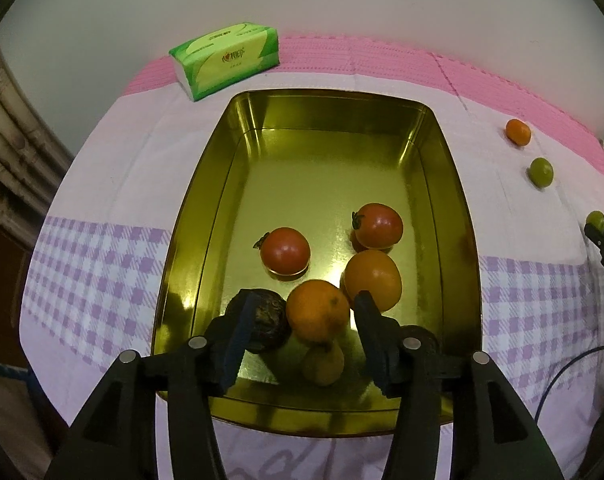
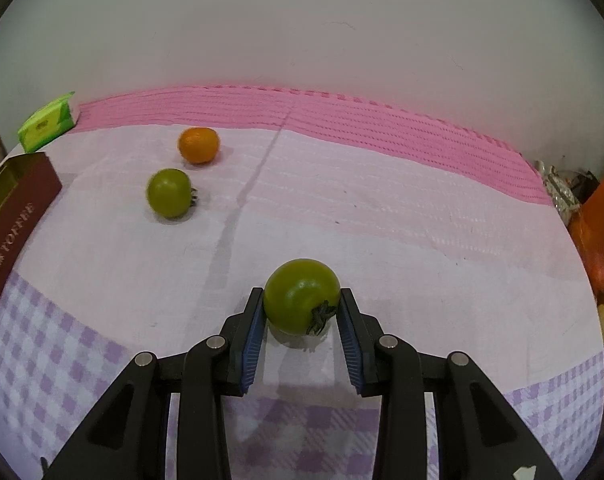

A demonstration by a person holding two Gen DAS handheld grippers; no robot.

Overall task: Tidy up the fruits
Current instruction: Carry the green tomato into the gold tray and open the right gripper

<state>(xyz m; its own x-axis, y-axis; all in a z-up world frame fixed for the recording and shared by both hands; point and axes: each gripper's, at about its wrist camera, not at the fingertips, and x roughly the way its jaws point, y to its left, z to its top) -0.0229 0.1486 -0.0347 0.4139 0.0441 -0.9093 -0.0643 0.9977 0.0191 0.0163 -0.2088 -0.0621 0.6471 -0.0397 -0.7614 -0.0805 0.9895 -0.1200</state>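
Note:
A gold tin tray point(image 1: 322, 168) holds two red tomatoes point(image 1: 285, 251), a second orange point(image 1: 374, 279), a dark wrinkled fruit point(image 1: 268, 322) and a yellowish fruit point(image 1: 323, 362). My left gripper point(image 1: 306, 300) hangs over the tray's near end, open, straddling an orange point(image 1: 317, 312); its pads do not press it. In the right wrist view my right gripper point(image 2: 302, 294) is shut on a green tomato point(image 2: 298, 294) just over the cloth. That gripper and tomato point(image 1: 595, 221) also show at the left wrist view's right edge.
A small orange point(image 2: 198, 145) and another green tomato point(image 2: 169, 193) lie on the cloth beyond the right gripper. A green tissue pack point(image 1: 226, 60) sits behind the tray. The tin's maroon side point(image 2: 10, 216) stands at left; orange-red clutter point(image 2: 602, 232) lines the right edge.

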